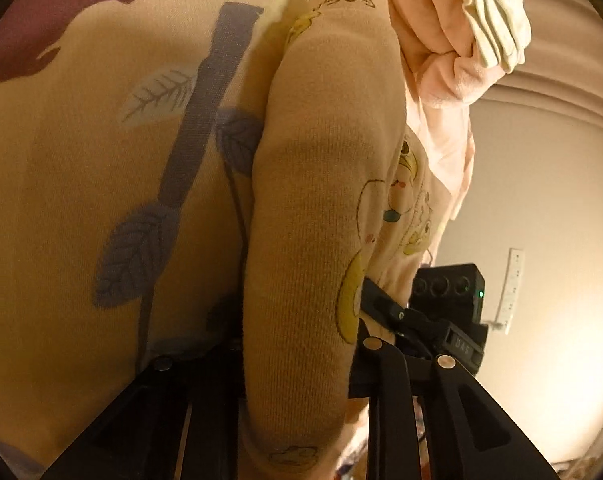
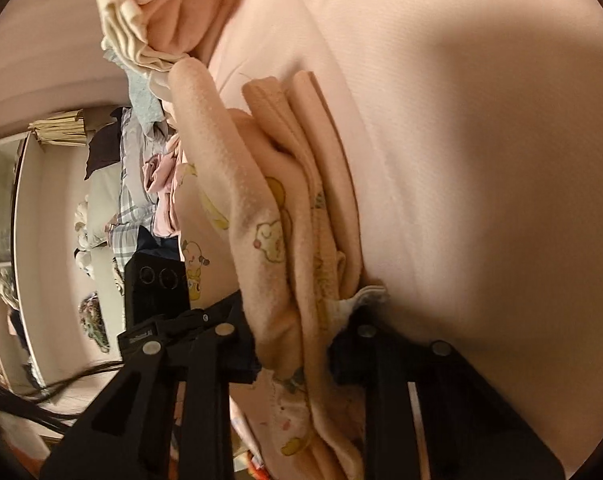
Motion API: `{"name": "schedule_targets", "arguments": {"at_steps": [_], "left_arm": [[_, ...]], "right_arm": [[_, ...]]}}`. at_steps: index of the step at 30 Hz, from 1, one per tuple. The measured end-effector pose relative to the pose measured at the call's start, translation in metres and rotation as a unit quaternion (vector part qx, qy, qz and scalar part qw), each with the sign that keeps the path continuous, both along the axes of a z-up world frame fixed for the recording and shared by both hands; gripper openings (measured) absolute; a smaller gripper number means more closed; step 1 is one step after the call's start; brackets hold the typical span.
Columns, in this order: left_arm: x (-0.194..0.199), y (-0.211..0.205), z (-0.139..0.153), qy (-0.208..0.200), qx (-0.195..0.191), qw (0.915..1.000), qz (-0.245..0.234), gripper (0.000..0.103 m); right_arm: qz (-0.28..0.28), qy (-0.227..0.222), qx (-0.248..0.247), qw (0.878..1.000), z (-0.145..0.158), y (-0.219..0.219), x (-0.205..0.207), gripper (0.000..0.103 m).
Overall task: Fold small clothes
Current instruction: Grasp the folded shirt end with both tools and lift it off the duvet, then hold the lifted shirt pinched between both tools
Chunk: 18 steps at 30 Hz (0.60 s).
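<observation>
Your left tongs (image 1: 297, 344) are clenched on a fold of the small peach garment (image 1: 325, 184), a knit piece printed with yellow cartoon figures; the cloth rises from between the black fingers and fills the middle of the left wrist view. Behind it lies a cream sheet (image 1: 81, 168) patterned with blue-grey leaves and a dark red branch. Your right tongs (image 2: 297, 344) are likewise clenched on the same garment (image 2: 285, 216), its bunched pleats and a bit of white hem pinched between the fingers. In the right wrist view it lies against a plain pale pink cloth (image 2: 461, 160). A heap of pink and cream clothes (image 1: 457, 20) sits just beyond the garment's far end. No basket, box or other container shows in either view. Each view catches the other gripper's black camera block (image 1: 449, 292) just beside the garment.
</observation>
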<state>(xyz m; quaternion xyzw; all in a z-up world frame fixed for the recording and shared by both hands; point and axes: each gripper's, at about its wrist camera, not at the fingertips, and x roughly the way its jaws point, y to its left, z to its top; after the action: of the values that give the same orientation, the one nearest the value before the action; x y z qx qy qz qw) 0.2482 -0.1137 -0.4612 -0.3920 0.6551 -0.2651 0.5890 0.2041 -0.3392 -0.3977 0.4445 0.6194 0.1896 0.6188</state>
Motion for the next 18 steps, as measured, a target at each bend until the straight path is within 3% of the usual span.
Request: {"name": "schedule_targets", "arguments": {"at_steps": [18], "left_arm": [[-0.011,-0.004,0.008,-0.015,0.015,0.9997,0.008,0.025]], "right_arm": [[-0.007,-0.034,-0.022,0.999,0.001,0.011,0.002,0.021]]}}
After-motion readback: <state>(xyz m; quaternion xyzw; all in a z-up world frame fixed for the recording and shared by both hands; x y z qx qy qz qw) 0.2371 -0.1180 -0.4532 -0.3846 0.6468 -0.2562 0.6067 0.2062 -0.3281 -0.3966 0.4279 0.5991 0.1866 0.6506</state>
